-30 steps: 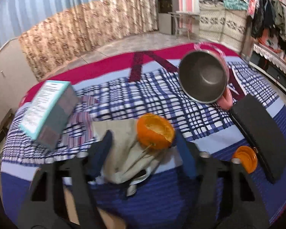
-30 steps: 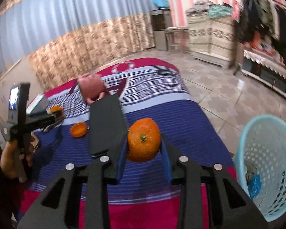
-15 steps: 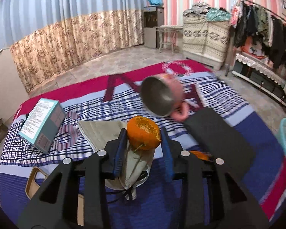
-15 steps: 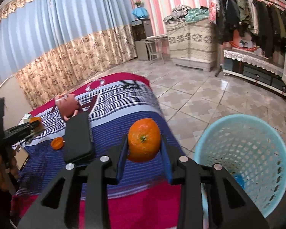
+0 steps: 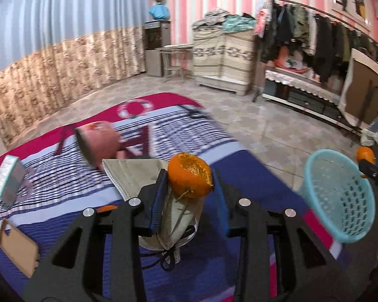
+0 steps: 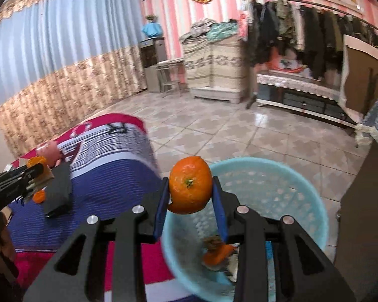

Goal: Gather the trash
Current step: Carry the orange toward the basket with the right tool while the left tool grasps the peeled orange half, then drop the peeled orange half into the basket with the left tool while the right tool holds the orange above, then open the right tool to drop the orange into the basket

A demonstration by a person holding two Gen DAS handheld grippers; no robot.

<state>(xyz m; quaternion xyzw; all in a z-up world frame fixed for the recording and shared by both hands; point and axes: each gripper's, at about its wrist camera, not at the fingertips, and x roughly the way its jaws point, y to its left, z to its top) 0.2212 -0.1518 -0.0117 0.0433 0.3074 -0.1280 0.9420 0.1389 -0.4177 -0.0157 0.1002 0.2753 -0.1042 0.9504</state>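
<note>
**Both claws loaded, right one over the basket**

Pink-striped walls, tiled floor, and a bed under a plaid blue, white and red blanket (image 5: 70,188) carry the scene. Right claw (image 6: 191,196) is clamped on a hollow, dimpled orange-peel shell (image 6: 190,188), stem end towards the camera, hanging above the round pale-blue perforated plastic basket (image 6: 302,191) that stands on the floor off the bed's right edge; peel scraps already lie inside. Step in hand looks like the drop: spread the pads and the shell should fall clear. Left claw (image 5: 189,191) grips a second torn orange-peel cup (image 5: 189,178) together with a limp beige pleated face mask (image 5: 131,173), above the bed. It needs carrying over to the basket (image 5: 337,196); the floppy mask could snag the rim.
</note>
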